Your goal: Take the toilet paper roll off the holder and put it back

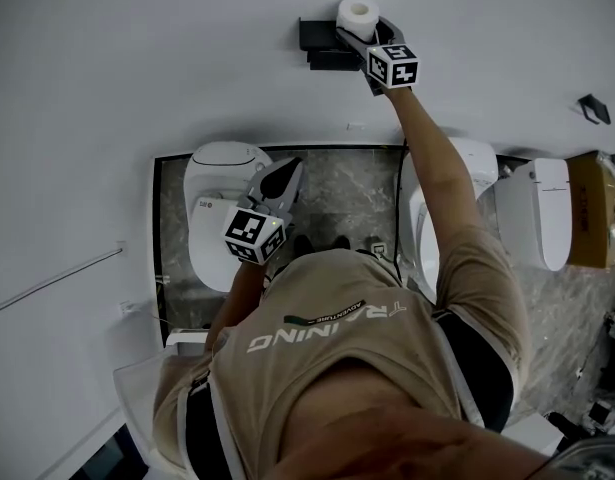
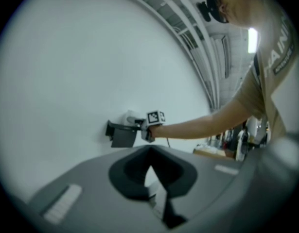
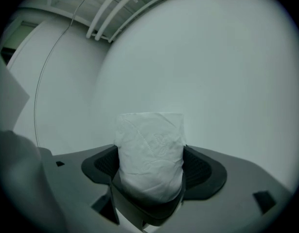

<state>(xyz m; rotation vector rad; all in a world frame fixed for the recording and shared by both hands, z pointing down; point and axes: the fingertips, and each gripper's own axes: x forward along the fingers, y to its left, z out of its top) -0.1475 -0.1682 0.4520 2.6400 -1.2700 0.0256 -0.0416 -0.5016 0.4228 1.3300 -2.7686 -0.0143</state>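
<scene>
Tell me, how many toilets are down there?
3: a left toilet, a middle toilet partly behind the arm, a right toilet. The person may hide more.

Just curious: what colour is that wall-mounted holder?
Black; the holder shows best in the head view.

From above, the person's torso (image 1: pixel 357 368) covers much of the floor and the near edge of the left toilet (image 1: pixel 222 208). The holder (image 1: pixel 322 38) sits partly behind the right hand-held gripper (image 1: pixel 362 33). The toilet paper roll (image 1: pixel 357 13) is only a small pale blob in the left gripper view (image 2: pixel 131 116). A brown box (image 1: pixel 599 208) is cut off at the picture's edge.
</scene>
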